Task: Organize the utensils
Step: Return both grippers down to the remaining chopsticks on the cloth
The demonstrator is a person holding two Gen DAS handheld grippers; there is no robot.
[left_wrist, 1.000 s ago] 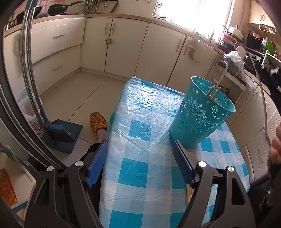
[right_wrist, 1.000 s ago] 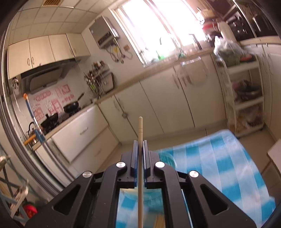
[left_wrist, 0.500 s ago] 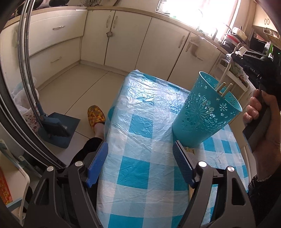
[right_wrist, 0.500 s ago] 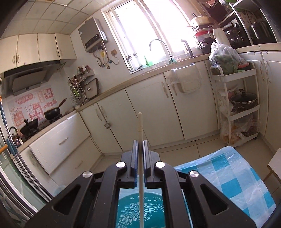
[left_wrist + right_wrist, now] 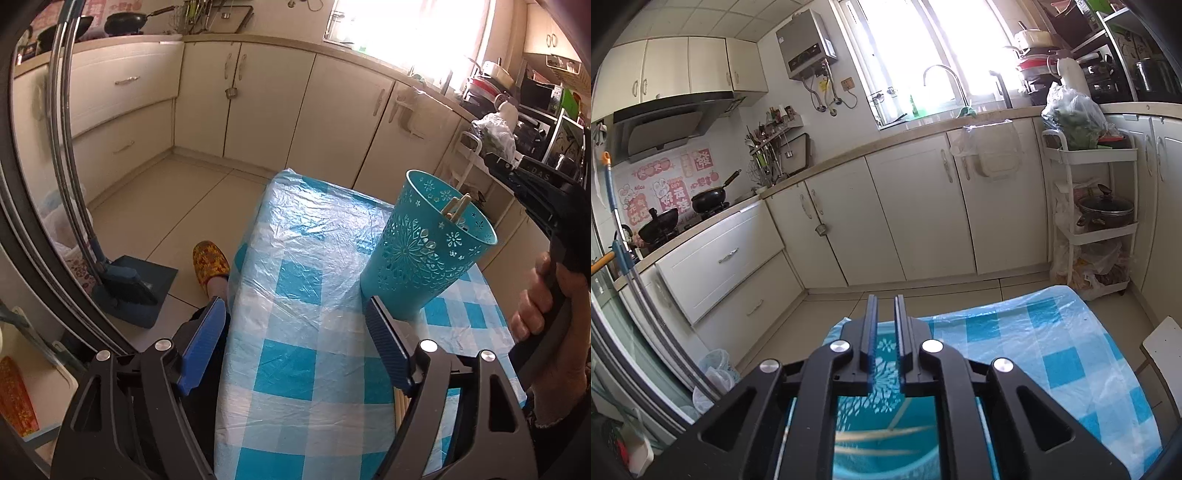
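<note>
A teal perforated cup (image 5: 424, 254) stands on the blue-checked table (image 5: 295, 369), at its far right, with pale chopsticks (image 5: 456, 208) leaning inside. My left gripper (image 5: 295, 343) hovers open just in front of the cup, nothing between its blue pads. More chopsticks (image 5: 400, 402) lie on the cloth under its right finger. A hand (image 5: 543, 295) holds my right gripper (image 5: 517, 173) over the cup's rim. In the right wrist view my right gripper (image 5: 885, 325) has its jaws opening, a narrow empty gap between them, and the cup (image 5: 882, 373) lies directly below.
A broom and dustpan (image 5: 125, 288) stand on the floor left of the table, beside a person's foot in a patterned slipper (image 5: 210, 262). A white rolling cart (image 5: 1089, 229) and a white chair edge (image 5: 1163, 343) sit beyond the table's far right. Cabinets line the walls.
The chopstick that my right gripper held is gone from its jaws, which have parted. That gripper has come down over the cup and entered the left wrist view.
</note>
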